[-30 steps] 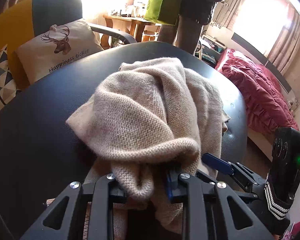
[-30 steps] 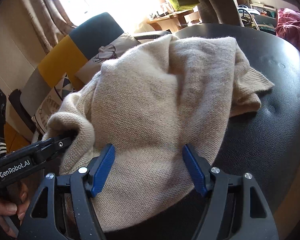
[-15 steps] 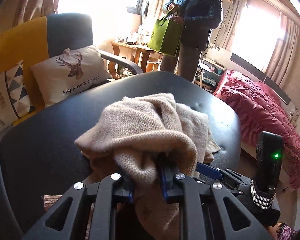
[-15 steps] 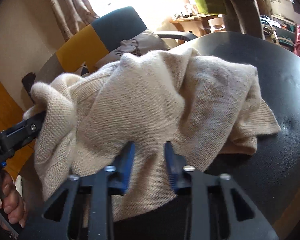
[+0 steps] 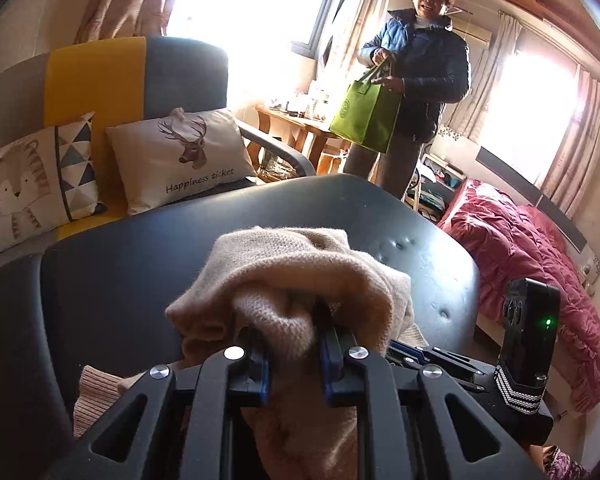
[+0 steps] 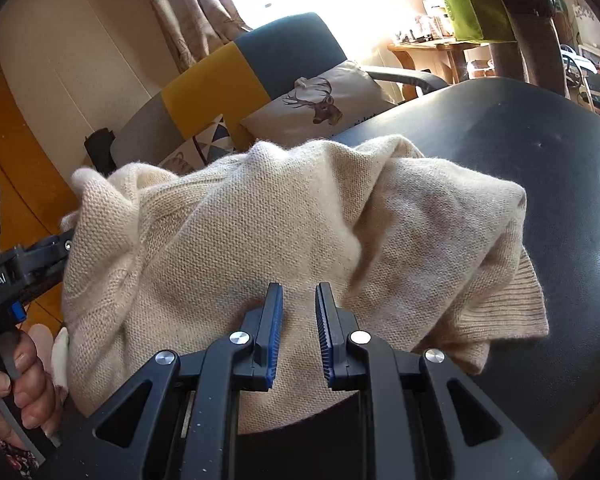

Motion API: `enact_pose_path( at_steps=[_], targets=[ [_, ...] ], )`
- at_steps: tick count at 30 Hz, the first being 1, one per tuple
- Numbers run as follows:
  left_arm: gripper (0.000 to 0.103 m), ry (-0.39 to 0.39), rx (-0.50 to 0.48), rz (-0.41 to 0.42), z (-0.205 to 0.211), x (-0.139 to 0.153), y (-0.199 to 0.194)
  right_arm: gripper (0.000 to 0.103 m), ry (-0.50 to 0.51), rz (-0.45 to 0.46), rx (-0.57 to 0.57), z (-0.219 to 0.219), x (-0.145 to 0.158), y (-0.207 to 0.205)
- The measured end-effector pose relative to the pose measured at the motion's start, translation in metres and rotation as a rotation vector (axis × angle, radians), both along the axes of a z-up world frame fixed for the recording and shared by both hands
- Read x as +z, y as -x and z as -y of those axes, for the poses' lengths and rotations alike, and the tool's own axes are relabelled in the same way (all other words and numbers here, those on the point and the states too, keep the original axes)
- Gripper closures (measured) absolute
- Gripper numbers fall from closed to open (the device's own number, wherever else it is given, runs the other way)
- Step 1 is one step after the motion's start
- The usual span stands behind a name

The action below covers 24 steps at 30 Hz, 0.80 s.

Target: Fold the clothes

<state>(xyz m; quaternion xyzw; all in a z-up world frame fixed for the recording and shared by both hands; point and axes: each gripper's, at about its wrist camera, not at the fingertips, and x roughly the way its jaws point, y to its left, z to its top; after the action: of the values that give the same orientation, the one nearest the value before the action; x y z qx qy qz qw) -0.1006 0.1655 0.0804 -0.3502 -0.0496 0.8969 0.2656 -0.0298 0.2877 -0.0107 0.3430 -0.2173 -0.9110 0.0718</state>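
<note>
- Gripping a bunch of the beige sweater (image 5: 300,280) low in the frame, your left gripper (image 5: 293,354) holds it raised over the black table (image 5: 120,280).
- Your right gripper (image 6: 298,330), lower centre, pinches the knit too.
- Next, spread both apart to flatten it.

One beige knitted sweater (image 5: 300,276), two black grippers with blue pads, left (image 5: 293,354) and right (image 6: 298,328), one black table (image 5: 120,264), three cushions, one armchair (image 5: 140,76), one green tote bag (image 5: 366,116), one standing person (image 5: 416,80), one red quilt (image 5: 540,260).
</note>
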Motion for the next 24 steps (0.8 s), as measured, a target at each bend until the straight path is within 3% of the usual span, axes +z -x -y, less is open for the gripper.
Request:
enact_pose_path(
  at_steps=[12,14,16,24],
  targets=[
    [0.088,-0.006,0.094,-0.061,0.068,0.015,-0.028,0.084,-0.019,0.037,0.129,0.056,-0.005,-0.006],
    [0.095,-0.017,0.115,-0.065,0.081,0.016,-0.032,0.084,-0.025,0.048,0.140,0.062,-0.007,-0.006],
    [0.096,-0.018,0.132,-0.067,0.093,0.017,-0.034,0.084,-0.028,0.067,0.146,0.067,-0.011,-0.005],
    [0.096,0.042,0.143,-0.002,0.108,-0.018,-0.039,0.084,-0.030,0.187,0.175,0.084,-0.047,-0.005]
  ],
)
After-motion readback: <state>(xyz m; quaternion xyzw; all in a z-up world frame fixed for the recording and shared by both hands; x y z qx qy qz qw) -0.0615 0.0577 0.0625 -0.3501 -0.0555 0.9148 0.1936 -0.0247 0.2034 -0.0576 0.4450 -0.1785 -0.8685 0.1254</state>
